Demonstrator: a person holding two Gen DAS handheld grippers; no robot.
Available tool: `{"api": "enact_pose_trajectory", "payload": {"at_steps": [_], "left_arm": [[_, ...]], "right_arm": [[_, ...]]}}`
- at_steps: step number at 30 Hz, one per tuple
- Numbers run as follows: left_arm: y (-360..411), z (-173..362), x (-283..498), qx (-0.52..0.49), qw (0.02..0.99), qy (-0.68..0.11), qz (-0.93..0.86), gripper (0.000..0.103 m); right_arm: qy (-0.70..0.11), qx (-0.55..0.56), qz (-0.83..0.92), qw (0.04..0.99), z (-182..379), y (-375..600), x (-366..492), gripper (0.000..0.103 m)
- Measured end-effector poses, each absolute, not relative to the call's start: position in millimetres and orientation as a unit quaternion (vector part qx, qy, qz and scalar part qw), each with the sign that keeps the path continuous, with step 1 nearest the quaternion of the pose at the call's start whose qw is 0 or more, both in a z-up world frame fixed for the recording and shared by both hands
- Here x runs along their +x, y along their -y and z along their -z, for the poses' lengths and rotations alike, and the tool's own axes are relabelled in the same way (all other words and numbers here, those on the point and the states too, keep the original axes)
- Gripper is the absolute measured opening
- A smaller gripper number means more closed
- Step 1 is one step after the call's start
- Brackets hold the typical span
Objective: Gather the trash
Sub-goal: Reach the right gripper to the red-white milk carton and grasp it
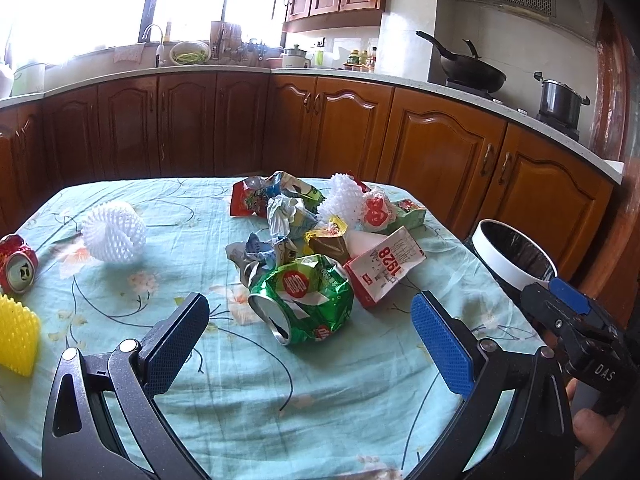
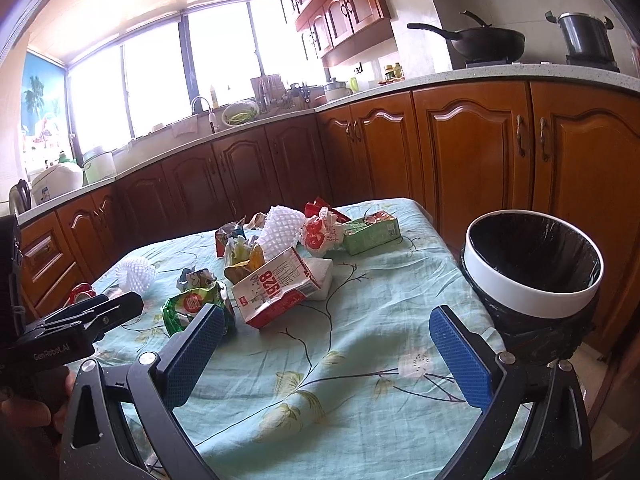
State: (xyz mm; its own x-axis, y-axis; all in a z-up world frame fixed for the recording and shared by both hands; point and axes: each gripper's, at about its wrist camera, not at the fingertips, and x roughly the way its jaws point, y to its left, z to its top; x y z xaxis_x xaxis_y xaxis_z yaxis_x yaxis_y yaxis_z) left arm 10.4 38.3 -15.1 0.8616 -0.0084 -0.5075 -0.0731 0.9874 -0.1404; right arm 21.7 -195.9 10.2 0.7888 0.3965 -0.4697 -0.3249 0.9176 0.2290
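Litter awaited on the tabletop (image 1: 120, 320)

Both the left gripper (image 1: 310, 336) and right gripper (image 2: 326, 356) are held wide open and empty; the crushed green can (image 1: 308, 300) lies just ahead, the lined bin (image 2: 532, 268) beside the table edge, presumably for drop-off.

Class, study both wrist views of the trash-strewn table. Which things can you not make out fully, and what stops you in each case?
- Yellow foam net, left wrist view: cut off by the left edge.
- Trash bin, left wrist view: lower part hidden by the right gripper.
- Crushed green can, right wrist view: partly behind a blue finger pad.
- Print on the 1928 carton: small text too fine to read.
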Motion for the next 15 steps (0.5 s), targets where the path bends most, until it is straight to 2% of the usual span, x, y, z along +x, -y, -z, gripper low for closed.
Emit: {"api": "enact_pose_trajectory", "payload": {"at_steps": [15], "left_arm": [[-79,19,51,-0.122,0.947,-0.297,-0.036,0.103]], "right_arm": [[-0.331,0.109,-0.228,0.909,5,179,73,0.102]]}}
